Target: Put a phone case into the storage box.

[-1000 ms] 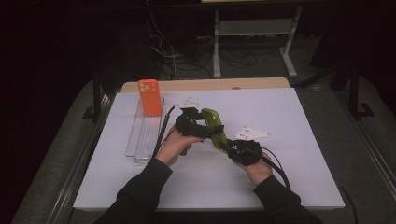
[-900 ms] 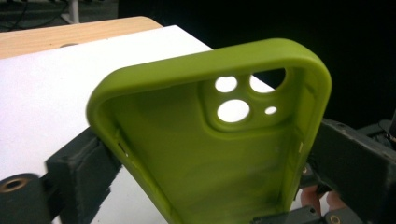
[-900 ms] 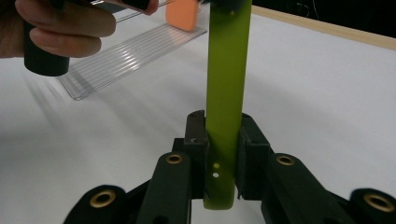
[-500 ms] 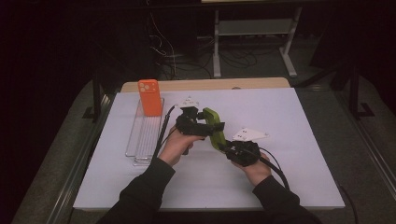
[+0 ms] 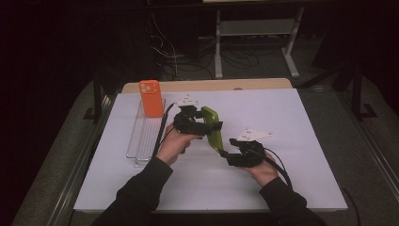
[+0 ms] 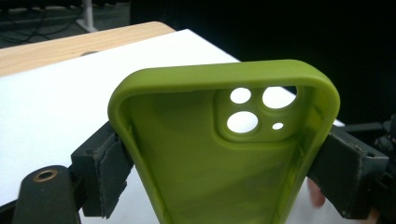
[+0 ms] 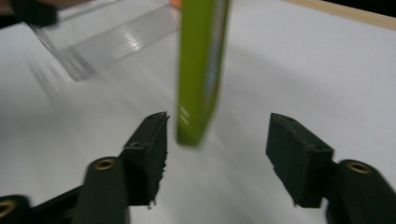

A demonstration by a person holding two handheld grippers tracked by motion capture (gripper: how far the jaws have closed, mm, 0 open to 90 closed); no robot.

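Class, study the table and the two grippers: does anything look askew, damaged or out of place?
Nothing stands out. The green phone case is held off the table, the left gripper shut on its sides; the right gripper is open beside its end. The orange case stands upright in the clear rack.

table: sheet (image 5: 301, 141) covers it, board (image 5: 207, 85) along far edge | left on sheet: tray (image 5: 143, 141), lengthwise | tray's far end: phone case (image 5: 151, 98) standing | right of tray, mid-sheet: second case (image 5: 214, 128) held above sheet, between left gripper (image 5: 214, 126) behind and right gripper (image 5: 226, 153) nearer the person
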